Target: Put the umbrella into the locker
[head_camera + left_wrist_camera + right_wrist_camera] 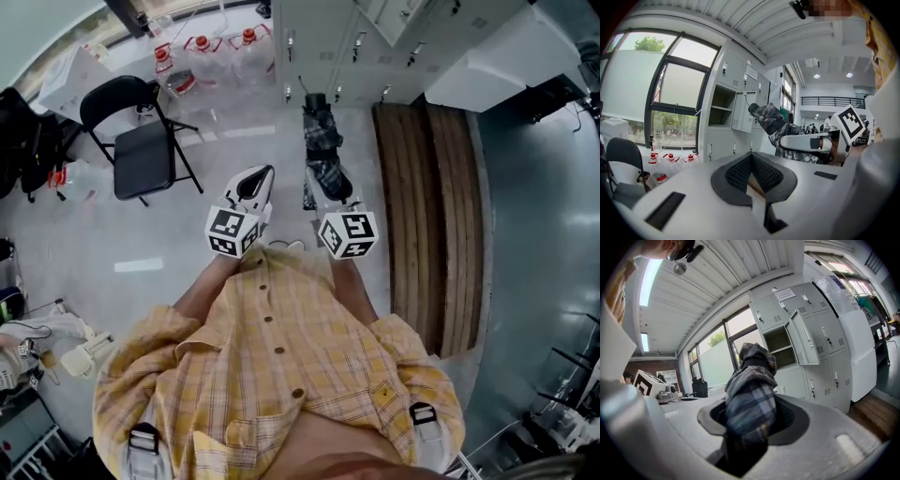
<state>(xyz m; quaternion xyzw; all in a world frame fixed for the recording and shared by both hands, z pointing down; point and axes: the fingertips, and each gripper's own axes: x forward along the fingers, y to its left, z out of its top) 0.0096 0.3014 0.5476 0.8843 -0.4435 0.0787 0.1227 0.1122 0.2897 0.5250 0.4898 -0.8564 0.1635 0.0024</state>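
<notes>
The person wears a yellow plaid shirt [272, 366] with a row of brown buttons down the front, and a grey strap [143, 439] with a black buckle sits at each shoulder. The left gripper [262, 178] and right gripper [328, 192] have smooth white shells, each with a cube [232, 232] of black-and-white square markers at its rear. Their jaws are lined with dark, finely ribbed pads [738, 173], set in a dark grey collar, and shallow dark rectangular slots mark the white shell on either side.
</notes>
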